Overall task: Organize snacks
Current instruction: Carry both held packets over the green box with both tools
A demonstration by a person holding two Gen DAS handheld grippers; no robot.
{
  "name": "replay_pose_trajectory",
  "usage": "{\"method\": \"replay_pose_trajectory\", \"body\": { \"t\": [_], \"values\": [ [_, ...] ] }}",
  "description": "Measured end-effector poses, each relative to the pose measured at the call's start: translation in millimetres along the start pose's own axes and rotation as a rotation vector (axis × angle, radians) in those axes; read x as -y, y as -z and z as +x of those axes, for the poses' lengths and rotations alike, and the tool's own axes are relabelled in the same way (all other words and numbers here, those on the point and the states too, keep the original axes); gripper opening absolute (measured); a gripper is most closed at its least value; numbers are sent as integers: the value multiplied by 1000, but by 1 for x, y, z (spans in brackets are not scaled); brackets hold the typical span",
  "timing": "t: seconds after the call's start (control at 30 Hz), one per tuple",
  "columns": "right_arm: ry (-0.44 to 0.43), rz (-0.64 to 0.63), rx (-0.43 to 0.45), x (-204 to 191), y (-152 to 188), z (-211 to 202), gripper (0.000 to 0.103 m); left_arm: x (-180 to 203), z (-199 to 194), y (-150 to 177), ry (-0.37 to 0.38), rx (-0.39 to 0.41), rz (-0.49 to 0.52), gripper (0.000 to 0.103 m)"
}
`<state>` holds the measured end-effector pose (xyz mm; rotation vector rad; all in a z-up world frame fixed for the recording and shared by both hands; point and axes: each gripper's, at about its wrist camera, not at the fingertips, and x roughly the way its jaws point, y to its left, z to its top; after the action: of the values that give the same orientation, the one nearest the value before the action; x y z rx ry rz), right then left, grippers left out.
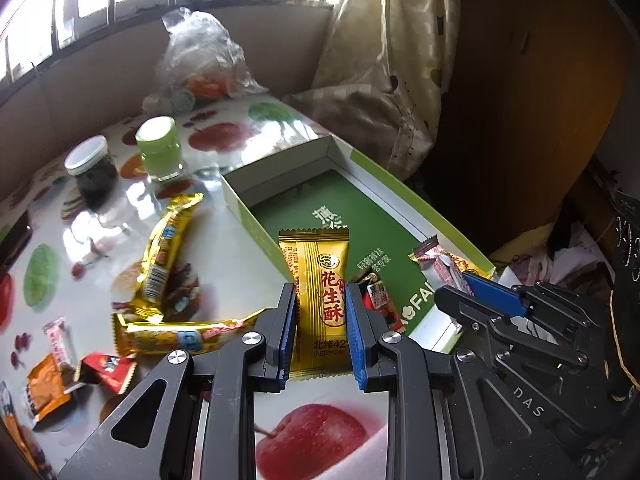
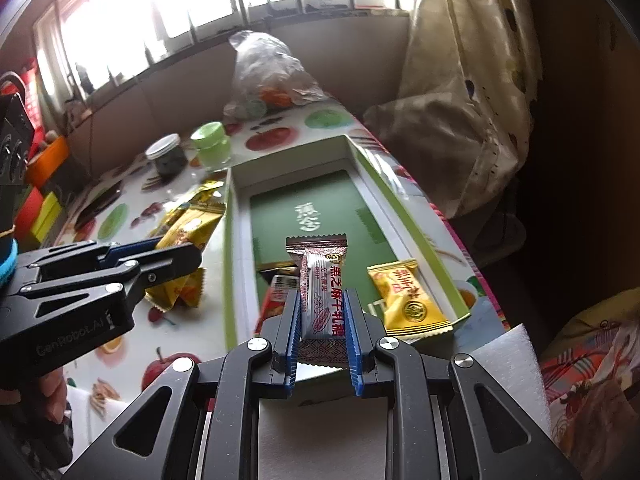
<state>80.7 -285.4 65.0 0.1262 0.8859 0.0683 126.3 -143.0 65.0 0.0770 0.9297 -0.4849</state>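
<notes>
while both snacks are carried toward the box, the layout reads as follows, left to right. on the fruit-print table [image 1: 224, 248], loose items wait unsorted: an orange packet [image 1: 46, 386], a red candy [image 1: 110, 370] and two long gold bars [image 1: 166, 256], with a dark jar [image 1: 92, 170] and a green-lidded jar [image 1: 160, 148] behind them. these lie outside the box, so sorting is judged to be at an early stage.

the left hand-held gripper [image 1: 320, 332] pinches a gold peanut candy [image 1: 316, 292] by its long sides, the packet upright with its top seam free. this grip keeps the wrapper flat and lets it drop clear once the pads part. it sits at the near left wall of the green box [image 1: 400, 184].

inside the box lie a red-and-black candy [image 1: 380, 300] and, in the right wrist view, a yellow candy [image 2: 406, 300] near the right wall. most of the floor is bare, so either packet has room to be set down without stacking.

the right hand-held gripper [image 2: 322, 330] is pressed together on a brown-and-white sesame candy [image 2: 320, 292], also upright and held by its sides, over the near end of the box. the two tools stand close together; releasing one before the other would likely avoid a clash.
</notes>
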Motion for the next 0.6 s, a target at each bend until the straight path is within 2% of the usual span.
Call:
{"method": "replay_pose_trajectory", "body": {
  "t": [0.6],
  "values": [
    [44, -11, -40, 15, -5, 29, 20, 14, 35, -10, 14, -50, 17, 25]
  ]
}}
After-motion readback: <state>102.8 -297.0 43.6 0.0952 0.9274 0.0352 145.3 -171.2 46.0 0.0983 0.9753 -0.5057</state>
